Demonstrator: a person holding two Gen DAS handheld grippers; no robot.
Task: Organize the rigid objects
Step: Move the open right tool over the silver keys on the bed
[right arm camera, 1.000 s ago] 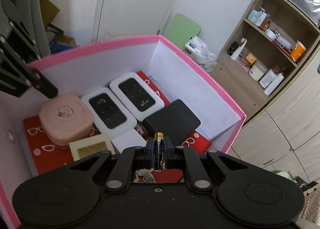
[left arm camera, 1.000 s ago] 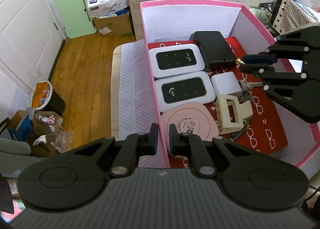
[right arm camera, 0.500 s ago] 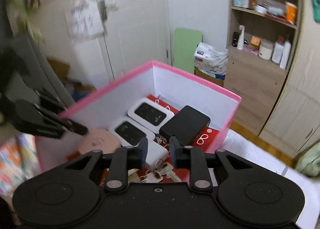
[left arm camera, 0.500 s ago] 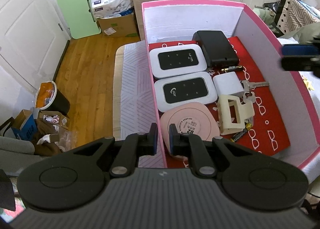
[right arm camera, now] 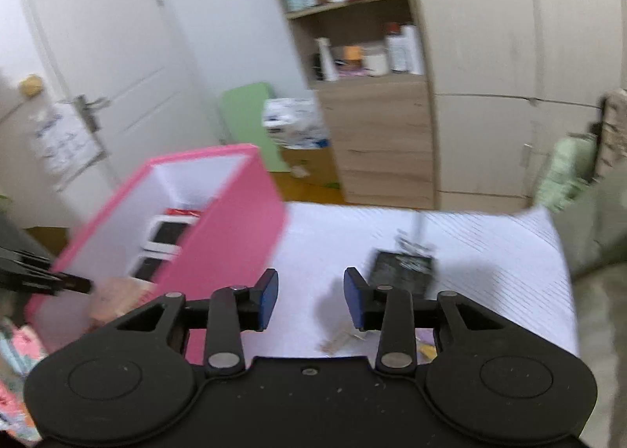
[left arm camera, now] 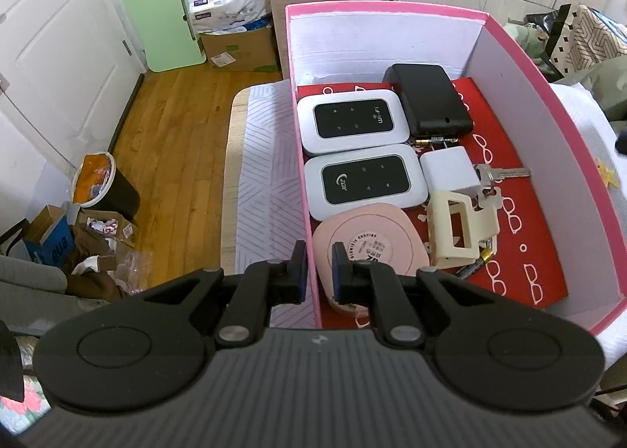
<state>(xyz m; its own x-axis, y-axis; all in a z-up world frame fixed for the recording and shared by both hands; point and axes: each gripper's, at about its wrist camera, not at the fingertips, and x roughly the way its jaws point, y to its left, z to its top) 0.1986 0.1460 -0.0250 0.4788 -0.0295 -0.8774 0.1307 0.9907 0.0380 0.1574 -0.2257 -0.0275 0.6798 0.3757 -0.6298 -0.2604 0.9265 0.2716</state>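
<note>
The pink box (left arm camera: 305,189) holds two white wifi routers (left arm camera: 350,120), a black case (left arm camera: 429,99), a white adapter (left arm camera: 448,171), keys (left arm camera: 503,173), a cream clip (left arm camera: 456,228), a pink round case (left arm camera: 368,244) and batteries (left arm camera: 433,141). My left gripper (left arm camera: 315,277) is shut on the box's left wall near its front corner. My right gripper (right arm camera: 310,301) is open and empty, outside the box (right arm camera: 223,240), above the white cloth. A dark flat object with a metal piece (right arm camera: 403,269) lies just beyond it, blurred.
Small scraps (right arm camera: 341,340) lie on the white cloth (right arm camera: 470,252) near my right gripper. A wooden shelf unit (right arm camera: 372,95) and cupboard stand behind. On the floor to the left are a bin (left arm camera: 104,189), cardboard boxes and a green board (left arm camera: 162,19).
My right gripper released the battery beside the black case, opened, pulled out of the box and swung right over the cloth. My left gripper has kept its hold.
</note>
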